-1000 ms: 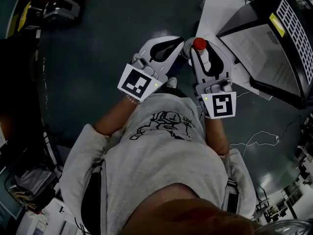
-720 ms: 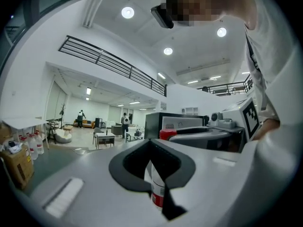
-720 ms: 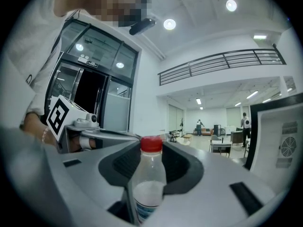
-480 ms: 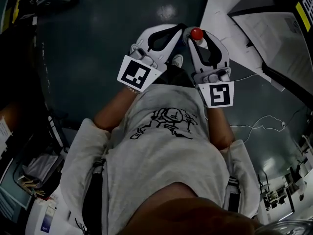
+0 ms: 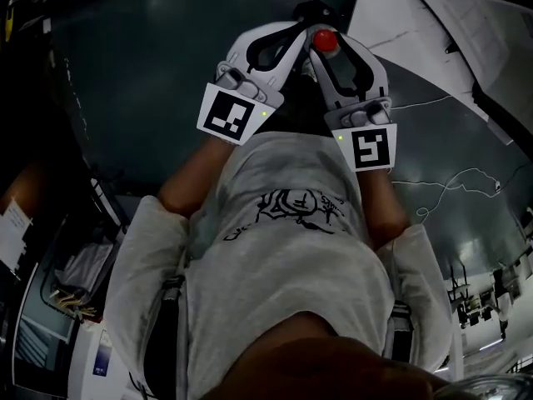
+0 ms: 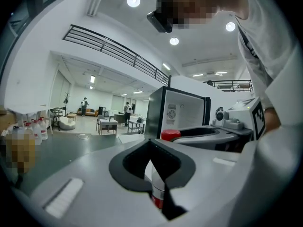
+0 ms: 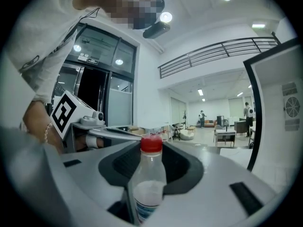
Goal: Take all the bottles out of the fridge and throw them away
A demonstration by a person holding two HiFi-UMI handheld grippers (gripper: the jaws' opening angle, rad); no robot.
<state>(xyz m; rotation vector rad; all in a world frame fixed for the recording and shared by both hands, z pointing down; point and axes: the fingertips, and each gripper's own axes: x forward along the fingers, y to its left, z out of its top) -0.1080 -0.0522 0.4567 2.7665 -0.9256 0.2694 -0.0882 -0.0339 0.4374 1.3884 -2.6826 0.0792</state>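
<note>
A clear plastic bottle [image 7: 150, 174] with a red cap [image 5: 324, 39] stands upright between the jaws of my right gripper [image 5: 323, 47], which is shut on it. In the left gripper view the same red cap [image 6: 170, 135] shows just right of the jaws. My left gripper [image 5: 293, 33] is close beside the right one, and their tips nearly touch. Its jaws meet at the tip with nothing gripped. A white and red shape [image 6: 158, 186] shows through their gap; I cannot tell what it is. Both grippers hang in front of the person's chest over the dark floor.
The fridge [image 6: 182, 112], white inside with a black frame, stands ahead on the right. A white sheet [image 5: 400, 15] and loose cables [image 5: 450, 186] lie on the floor at the right. Clutter and boxes [image 5: 50, 282] line the left. Water jugs [image 6: 35, 129] stand far left.
Both grippers have sunk toward the floor together, with the bottle still in the right one. In the head view they sit higher and the fridge has slid off to the top right.
</note>
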